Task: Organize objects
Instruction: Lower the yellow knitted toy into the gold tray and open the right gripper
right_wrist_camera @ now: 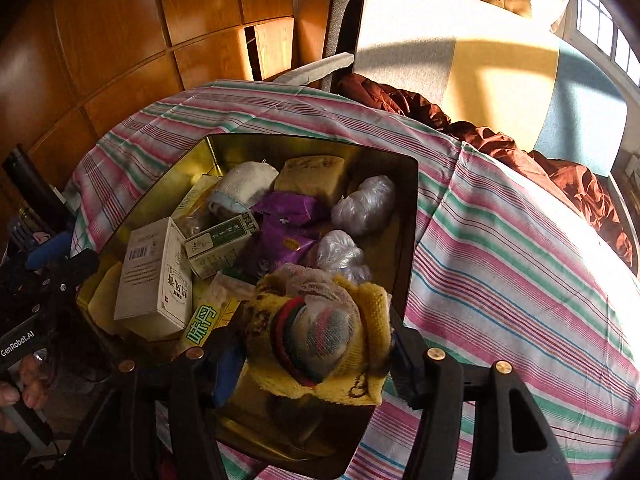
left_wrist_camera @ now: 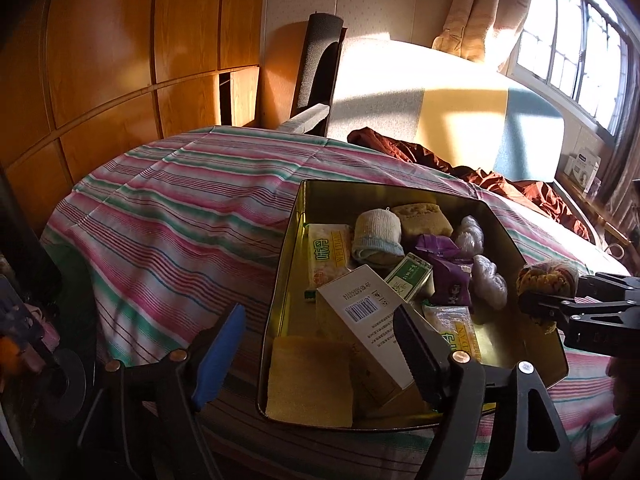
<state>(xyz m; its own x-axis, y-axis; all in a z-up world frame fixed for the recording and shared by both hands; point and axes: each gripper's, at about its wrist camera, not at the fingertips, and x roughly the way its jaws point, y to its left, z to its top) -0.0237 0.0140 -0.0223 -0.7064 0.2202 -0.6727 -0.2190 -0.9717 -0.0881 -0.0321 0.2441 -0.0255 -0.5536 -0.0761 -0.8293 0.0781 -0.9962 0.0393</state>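
Two hand-held grippers are working over the tin (right_wrist_camera: 408,216): the right (right_wrist_camera: 316,356) is clamping a rolled cloth (right_wrist_camera: 320,332) to drop in, the left (left_wrist_camera: 320,344) is hanging apart, empty.

Right gripper (right_wrist_camera: 316,354) clasping yellow rolled socks (right_wrist_camera: 320,332) — above gold tin (right_wrist_camera: 412,208), striped bedsheet (right_wrist_camera: 520,248)
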